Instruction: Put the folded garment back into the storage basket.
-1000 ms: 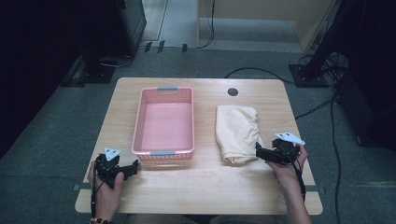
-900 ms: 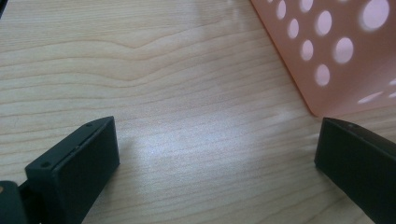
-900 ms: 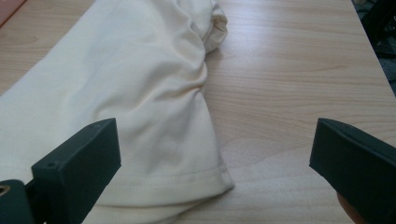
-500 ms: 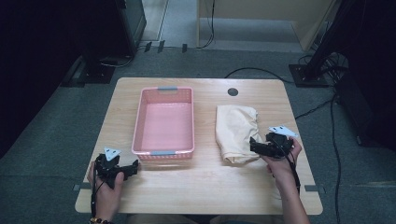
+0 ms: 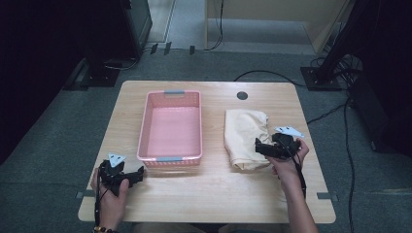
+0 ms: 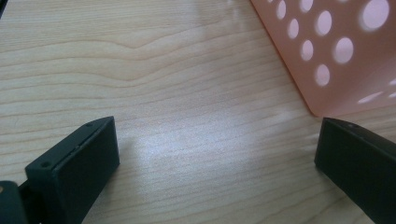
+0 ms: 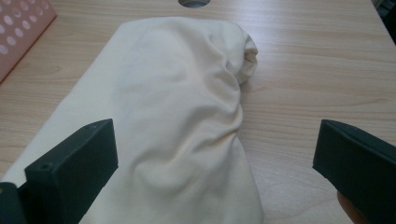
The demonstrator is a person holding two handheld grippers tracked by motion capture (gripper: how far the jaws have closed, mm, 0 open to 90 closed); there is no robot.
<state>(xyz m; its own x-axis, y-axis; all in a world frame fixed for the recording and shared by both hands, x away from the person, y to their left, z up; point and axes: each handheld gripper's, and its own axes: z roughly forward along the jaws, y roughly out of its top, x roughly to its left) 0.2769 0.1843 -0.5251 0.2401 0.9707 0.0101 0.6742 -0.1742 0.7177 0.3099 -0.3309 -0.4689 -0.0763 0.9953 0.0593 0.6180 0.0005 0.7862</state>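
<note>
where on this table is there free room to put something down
Bare wood runs along the near edge of the table, between the left claw and the right claw. A narrow strip lies between the pink basket and the cream cloth. The basket itself is empty. It is crowded where the right claw meets the cloth.

Counted on table [image 5: 214, 194]: 1 pink basket [image 5: 171, 125], toward the left edge; 1 cream cloth [image 5: 244, 136], toward the right edge; 1 round hole [image 5: 242, 95] near the far edge. 2 grippers: left gripper [image 5: 138, 173] near the front-left corner, right gripper [image 5: 260, 148] at the cloth's right side.
</note>
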